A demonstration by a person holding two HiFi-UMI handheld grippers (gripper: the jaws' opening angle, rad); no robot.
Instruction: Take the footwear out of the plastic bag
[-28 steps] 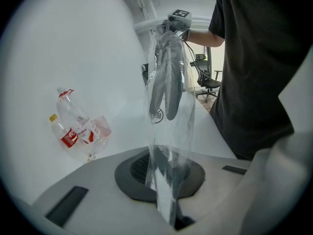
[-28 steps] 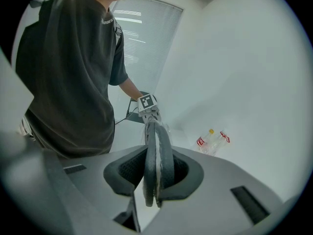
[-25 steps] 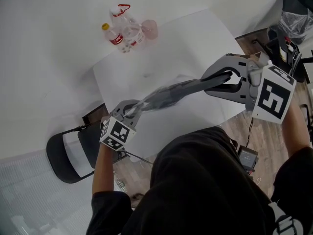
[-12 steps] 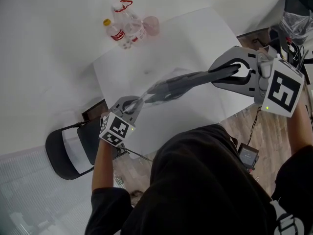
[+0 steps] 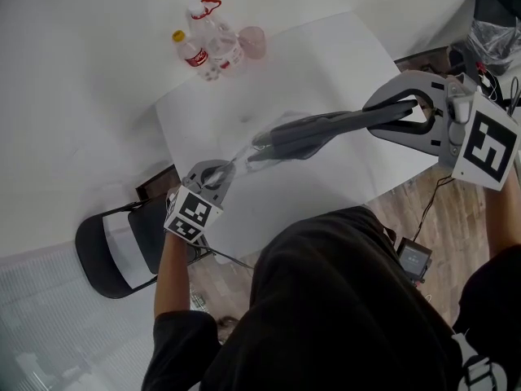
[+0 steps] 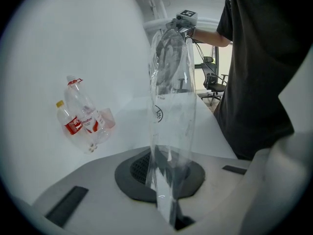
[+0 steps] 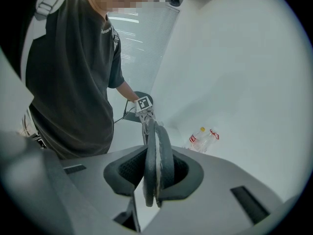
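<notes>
A pair of dark grey slippers [image 5: 326, 129] pressed sole to sole hangs in the air above the white table [image 5: 326, 55]. My right gripper [image 5: 392, 114] is shut on their heel end [image 7: 157, 155]. Their far end still sits inside a clear plastic bag [image 5: 248, 155]. My left gripper [image 5: 218, 173] is shut on the bag's bottom end, and the thin film [image 6: 171, 131] runs taut from its pads up toward the slippers [image 6: 170, 58]. In the right gripper view, the left gripper [image 7: 143, 103] shows beyond the slippers' tips.
Two plastic bottles [image 5: 207, 51] and a pink cup [image 5: 251, 46] stand at the table's far corner. A black folding chair [image 5: 122, 247] stands left of the table. A person's dark shirt [image 5: 342, 300] fills the near side, and cables and gear [image 5: 480, 63] lie at the right.
My right gripper has moved right and away with the slippers, drawing them further out of the bag. The left gripper has stayed about where it was, keeping hold of the bag.
</notes>
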